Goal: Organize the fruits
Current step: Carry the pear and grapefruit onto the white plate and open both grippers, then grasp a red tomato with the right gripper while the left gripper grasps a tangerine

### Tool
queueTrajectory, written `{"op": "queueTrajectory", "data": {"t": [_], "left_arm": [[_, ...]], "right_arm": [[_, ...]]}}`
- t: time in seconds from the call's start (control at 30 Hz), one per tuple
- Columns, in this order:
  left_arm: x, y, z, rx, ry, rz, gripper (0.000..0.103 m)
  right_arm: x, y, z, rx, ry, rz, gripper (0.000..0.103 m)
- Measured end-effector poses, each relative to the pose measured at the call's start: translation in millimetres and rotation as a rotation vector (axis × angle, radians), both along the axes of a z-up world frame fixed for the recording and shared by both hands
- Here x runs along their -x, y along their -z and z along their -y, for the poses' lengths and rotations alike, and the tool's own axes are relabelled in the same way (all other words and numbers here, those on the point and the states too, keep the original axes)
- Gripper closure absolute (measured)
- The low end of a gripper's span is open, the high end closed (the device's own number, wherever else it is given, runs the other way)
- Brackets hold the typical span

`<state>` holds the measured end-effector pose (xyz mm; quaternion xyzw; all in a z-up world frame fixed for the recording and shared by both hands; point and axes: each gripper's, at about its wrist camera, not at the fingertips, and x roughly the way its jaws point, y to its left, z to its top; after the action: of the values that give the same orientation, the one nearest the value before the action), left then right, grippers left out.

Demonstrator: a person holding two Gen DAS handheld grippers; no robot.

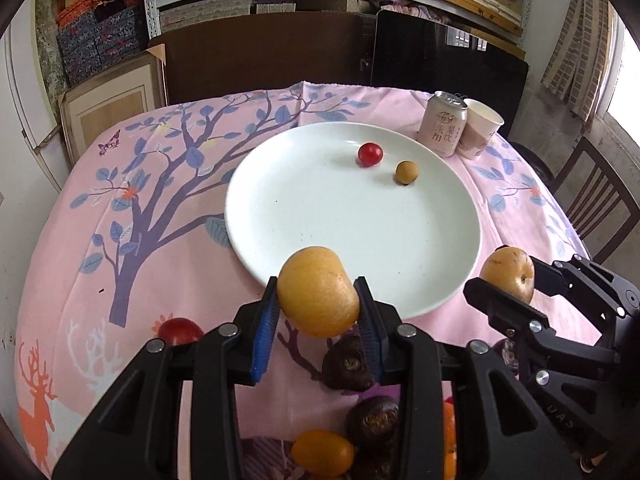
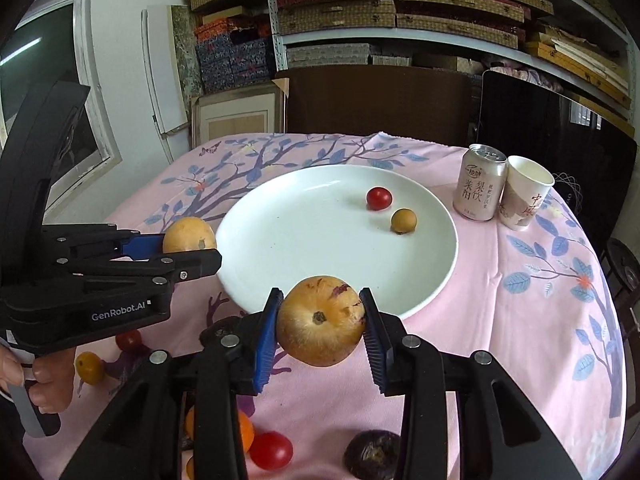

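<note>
I am carrying two fruits at once toward the round white ceramic plate (image 1: pixel 280 240), since a red cherry tomato (image 1: pixel 370 154) and a small brown longan-like fruit (image 1: pixel 407 172) are already lying on it. My left gripper (image 1: pixel 318 300) is clamping a smooth yellow-orange loquat (image 1: pixel 317 292) just over the near rim; my right gripper (image 2: pixel 320 322) is squeezing a blemished yellow loquat (image 2: pixel 320 320) beside it. Loose tomatoes and dark fruits are waiting on the pink tablecloth (image 1: pixel 180 280) below.
</note>
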<state>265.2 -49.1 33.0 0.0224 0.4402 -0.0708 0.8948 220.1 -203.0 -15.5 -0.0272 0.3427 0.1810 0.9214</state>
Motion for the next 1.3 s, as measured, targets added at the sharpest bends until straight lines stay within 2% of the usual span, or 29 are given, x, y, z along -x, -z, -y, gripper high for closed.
{"op": "queueTrajectory", "data": {"t": [0.2, 0.23, 0.27, 0.33, 0.4, 0.43, 0.5, 0.57, 0.7, 0.8, 1.07, 1.3], "left_arm": [[-31, 26, 4, -0.010, -0.009, -0.056, 0.067], [-34, 30, 5, -0.010, -0.008, -0.067, 0.067], [-35, 32, 7, -0.012, -0.007, -0.074, 0.067], [-34, 31, 7, -0.034, -0.018, -0.055, 0.060], [-29, 25, 3, -0.041, -0.037, -0.037, 0.043], [-24, 21, -1, -0.033, -0.047, -0.027, 0.034], [-13, 12, -6, -0.021, -0.051, -0.002, 0.033], [2, 2, -10, -0.022, -0.044, 0.026, 0.033], [40, -14, -20, -0.049, -0.047, 0.085, 0.025], [70, -17, -31, -0.055, -0.059, 0.104, 0.025], [146, -5, -60, -0.083, -0.080, 0.115, 0.025], [182, 13, -83, -0.074, -0.108, 0.080, 0.025]], "right_arm": [[-31, 18, -14, 0.054, -0.017, -0.038, 0.064], [-34, 21, -16, 0.062, -0.017, -0.042, 0.062], [-37, 24, -18, 0.071, -0.021, -0.054, 0.053], [-38, 25, -18, 0.082, 0.004, -0.047, 0.052], [-35, 25, -13, 0.046, 0.004, -0.064, 0.051], [-32, 24, -9, 0.036, 0.006, -0.072, 0.049], [-22, 22, -1, 0.017, 0.020, -0.074, 0.044], [-10, 18, 10, -0.012, 0.032, -0.087, 0.042], [28, 11, 28, -0.041, 0.039, -0.080, 0.038], [60, 7, 35, -0.044, 0.031, -0.063, 0.038], [132, 19, 27, -0.006, -0.049, -0.093, 0.036], [152, 46, 0, 0.055, -0.098, -0.155, 0.037]]}}
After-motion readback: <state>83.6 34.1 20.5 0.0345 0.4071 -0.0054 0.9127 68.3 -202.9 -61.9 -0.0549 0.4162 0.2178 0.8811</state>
